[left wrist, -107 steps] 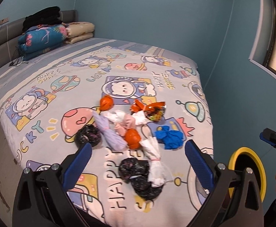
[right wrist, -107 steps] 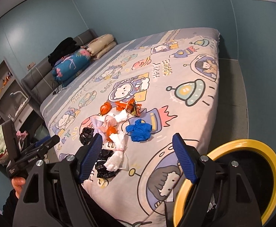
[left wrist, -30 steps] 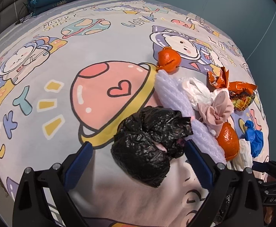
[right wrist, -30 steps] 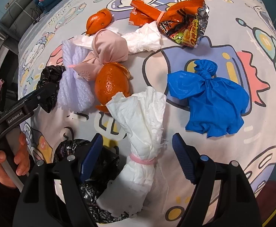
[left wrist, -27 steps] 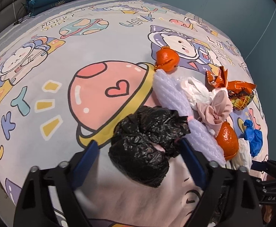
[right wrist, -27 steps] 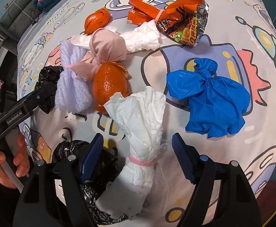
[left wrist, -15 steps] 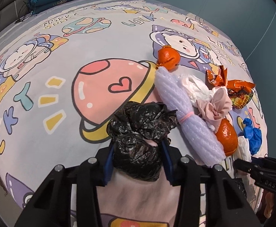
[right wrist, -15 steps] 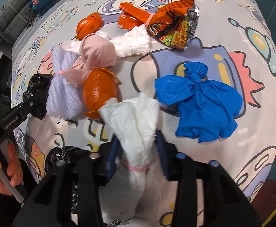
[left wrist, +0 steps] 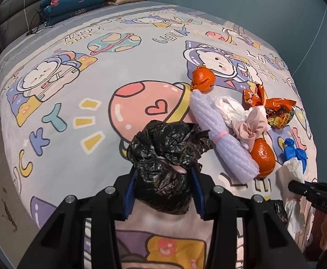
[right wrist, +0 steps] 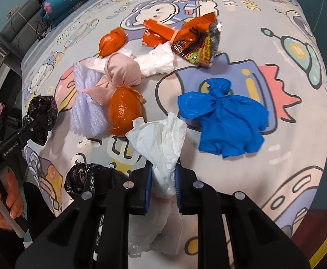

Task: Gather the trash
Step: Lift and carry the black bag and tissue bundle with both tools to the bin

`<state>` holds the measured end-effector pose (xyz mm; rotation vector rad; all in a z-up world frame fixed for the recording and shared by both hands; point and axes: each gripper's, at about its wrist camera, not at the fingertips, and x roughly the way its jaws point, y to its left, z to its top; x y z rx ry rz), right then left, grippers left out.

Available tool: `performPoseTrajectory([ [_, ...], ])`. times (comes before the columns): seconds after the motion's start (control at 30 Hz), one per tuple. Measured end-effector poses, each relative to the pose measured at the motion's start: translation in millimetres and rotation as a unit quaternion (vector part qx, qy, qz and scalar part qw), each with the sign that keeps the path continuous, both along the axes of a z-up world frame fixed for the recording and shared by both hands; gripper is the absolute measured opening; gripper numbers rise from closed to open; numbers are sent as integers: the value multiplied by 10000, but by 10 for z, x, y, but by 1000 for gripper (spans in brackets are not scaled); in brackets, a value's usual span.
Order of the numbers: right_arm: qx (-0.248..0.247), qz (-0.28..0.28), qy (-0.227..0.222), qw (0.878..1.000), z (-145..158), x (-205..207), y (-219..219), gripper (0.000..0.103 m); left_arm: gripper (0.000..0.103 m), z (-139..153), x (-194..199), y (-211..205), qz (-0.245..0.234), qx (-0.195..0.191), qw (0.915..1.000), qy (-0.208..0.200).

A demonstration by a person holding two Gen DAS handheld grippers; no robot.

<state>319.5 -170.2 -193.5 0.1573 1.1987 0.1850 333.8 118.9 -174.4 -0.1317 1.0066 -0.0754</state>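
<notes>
Between the left gripper's point(left wrist: 162, 192) blue fingers point(left wrist: 129, 196) sits a crumpled black bag point(left wrist: 166, 165), squeezed on both sides, the jaws having just closed down onto it. The right gripper point(right wrist: 162, 187) has likewise just narrowed, its fingers point(right wrist: 147, 187) nearly together and pinching the waist of a white tissue bundle point(right wrist: 161, 145) close to its pink band.

Outward from both grips, the remaining trash lies in a cluster on the cartoon-print bed point(left wrist: 62, 116): a lilac foam roll point(left wrist: 219, 134), a pink knotted cloth point(right wrist: 120, 72), two orange peels point(right wrist: 124, 109), an orange snack wrapper point(right wrist: 186, 40), a blue tied bag point(right wrist: 221, 121) and a second black bag point(right wrist: 82, 177) just beside the right fingers.

The tissue looks the riskier hold: soft paper gripped at a thin neck could tear or slip through as it is lifted, and its loose lower tail might drag the neighbouring black bag or the near peel. The left bag's slick plastic may compress and slide out if the squeeze is only on outer folds.
</notes>
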Motion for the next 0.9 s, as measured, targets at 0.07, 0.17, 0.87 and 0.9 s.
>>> performPoseTrajectory([
  [0.07,60,-25,-47,10000,43,-29,-36,16,40,43,-44,-13,-5,71,10000,-37],
  [0.17,207,-28,-122,9997,121,-94,-98,16,40,91,-97,-56,-64,184,9998,-90],
  [0.87,532,9,-514,9973,561,-544,-430,16,40,427,-478,-643,-501,118,9985,-191],
  [0.9,530,-3,-541,9971,584,-570,-451,16,40,450,-502,-675,-540,99,9983,-206],
])
